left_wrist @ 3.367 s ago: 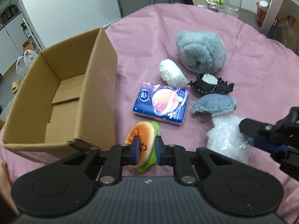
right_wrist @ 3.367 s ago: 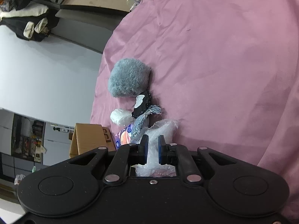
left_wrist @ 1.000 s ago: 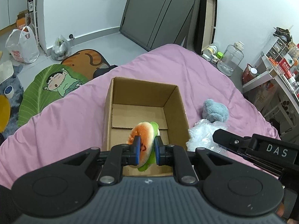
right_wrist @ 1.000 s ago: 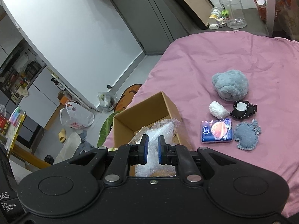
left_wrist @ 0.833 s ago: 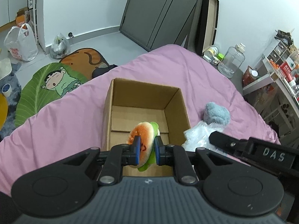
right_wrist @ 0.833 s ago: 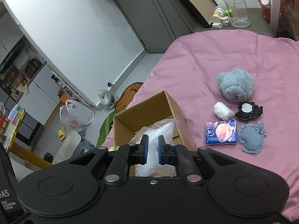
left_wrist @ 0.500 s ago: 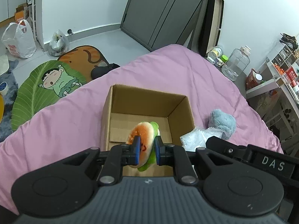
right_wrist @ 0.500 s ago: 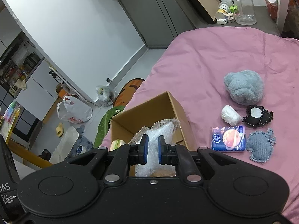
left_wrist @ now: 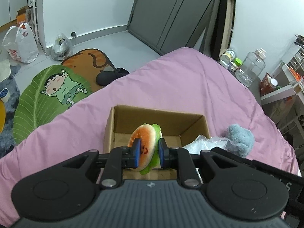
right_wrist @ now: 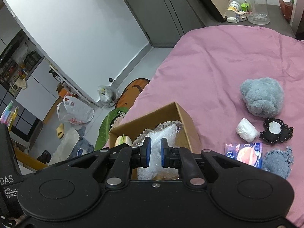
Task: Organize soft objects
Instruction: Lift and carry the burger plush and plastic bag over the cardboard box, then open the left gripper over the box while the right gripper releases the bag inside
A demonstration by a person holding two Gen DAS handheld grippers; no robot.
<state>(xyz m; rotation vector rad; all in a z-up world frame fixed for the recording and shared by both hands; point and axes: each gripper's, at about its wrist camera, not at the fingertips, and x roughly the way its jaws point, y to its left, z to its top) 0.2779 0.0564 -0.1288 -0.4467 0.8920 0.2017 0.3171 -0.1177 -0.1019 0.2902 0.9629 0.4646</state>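
The left gripper (left_wrist: 147, 153) has its blue pads nearly together, pinching a soft plush hamburger with an orange bun and green lettuce edge (left_wrist: 144, 144), which hangs over the near end of the open brown cardboard box (left_wrist: 193, 124). The right gripper (right_wrist: 154, 152) is likewise almost closed, squeezing a crumpled clear plastic bag of bubble wrap (right_wrist: 158, 134) above the same box (right_wrist: 185, 125); in the right wrist view the plush burger shows at 9 o'clock of the bag, just over the box's left wall, so the 2 held things crowd the opening side by side. In the left wrist view the bag (left_wrist: 204, 142) and the black body of the other gripper lie at 3 o'clock of the burger, covering the box's right near corner

The box sits on a pink bedsheet (right_wrist: 218, 60). On the sheet, well apart from the box at 3 o'clock in the right wrist view, lie the other soft things: a fluffy grey-blue plush ball (right_wrist: 263, 96), a small white wrapped bundle (right_wrist: 247, 130), a black fabric pouch with white stitching and a white centre (right_wrist: 275, 130), a blue rectangular tissue pack printed with a planet (right_wrist: 245, 153) and a round blue denim patch (right_wrist: 278, 160). Past the bed at 10 o'clock in the left wrist view a green leaf-shaped floor mat with a cartoon child (left_wrist: 47, 95) and white plastic bags (left_wrist: 20, 43) rest on the grey floor
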